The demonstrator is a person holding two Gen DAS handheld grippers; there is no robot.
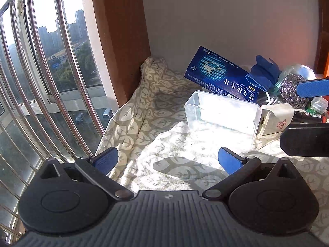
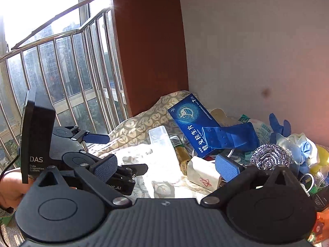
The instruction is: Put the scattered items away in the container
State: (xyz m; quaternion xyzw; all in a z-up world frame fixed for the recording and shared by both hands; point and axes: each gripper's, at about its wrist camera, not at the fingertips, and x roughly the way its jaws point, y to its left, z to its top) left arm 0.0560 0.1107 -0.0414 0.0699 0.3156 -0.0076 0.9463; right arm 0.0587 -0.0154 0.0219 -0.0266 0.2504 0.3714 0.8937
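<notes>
A clear plastic container (image 1: 222,119) stands on the leaf-patterned cloth (image 1: 144,107), washed out by sunlight. Behind it a blue medicine box (image 1: 220,76) leans on the pile of scattered items. That pile holds a blue glove (image 1: 265,74), a steel wool scourer (image 1: 292,90) and a white charger block (image 1: 277,119). My left gripper (image 1: 167,160) is open, low over the cloth in front of the container, holding nothing. My right gripper (image 2: 166,168) is open too, with its right pad (image 2: 227,167) beside the charger block (image 2: 203,175) and near the scourer (image 2: 271,158).
A barred window (image 1: 41,82) runs along the left, with a brown wooden post (image 1: 123,41) at the corner and a white wall behind. Further clutter lies at the right: a green-capped bottle (image 2: 181,150), crumpled plastic (image 2: 298,144) and white cable. A hand (image 2: 10,187) holds the left gripper.
</notes>
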